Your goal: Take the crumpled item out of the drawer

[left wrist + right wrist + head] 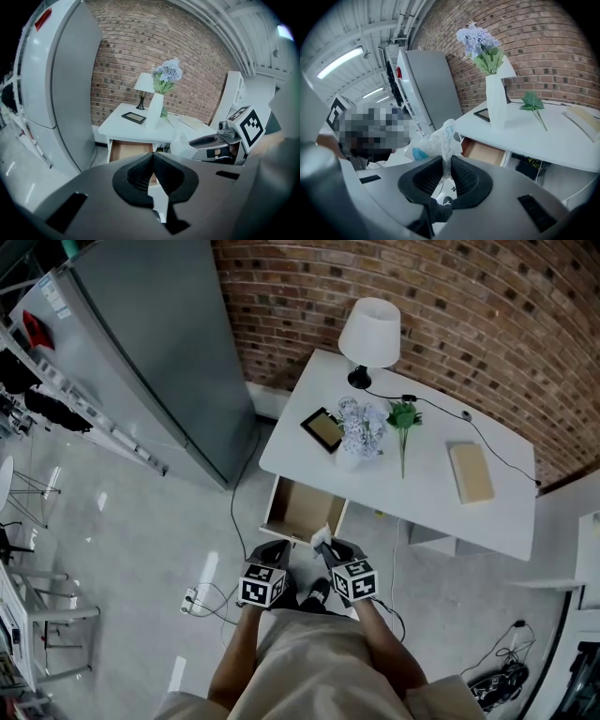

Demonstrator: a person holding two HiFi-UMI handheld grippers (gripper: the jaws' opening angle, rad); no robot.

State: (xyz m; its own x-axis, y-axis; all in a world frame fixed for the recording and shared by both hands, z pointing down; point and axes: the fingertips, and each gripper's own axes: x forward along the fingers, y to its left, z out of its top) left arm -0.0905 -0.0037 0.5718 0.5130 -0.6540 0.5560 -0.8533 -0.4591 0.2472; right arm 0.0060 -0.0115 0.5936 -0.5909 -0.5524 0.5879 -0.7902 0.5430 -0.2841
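The crumpled item (439, 139) is a white plastic bag with blue print. My right gripper (446, 168) is shut on its lower end, and the bag sticks up above the jaws. In the head view the bag (322, 537) hangs at the tip of the right gripper (329, 547), just in front of the open drawer (302, 510), whose brown bottom looks bare. My left gripper (273, 551) sits beside it at the left, jaws closed with nothing between them (151, 164). From the left gripper view, the bag (182, 144) and the right gripper (224, 140) show to the right.
The white table (427, 488) carries a lamp (369, 334), a picture frame (322, 428), a vase of flowers (360, 430), a green sprig (404, 418) and a book (471, 472). A grey fridge (155, 343) stands at the left. Cables and a power strip (193, 600) lie on the floor.
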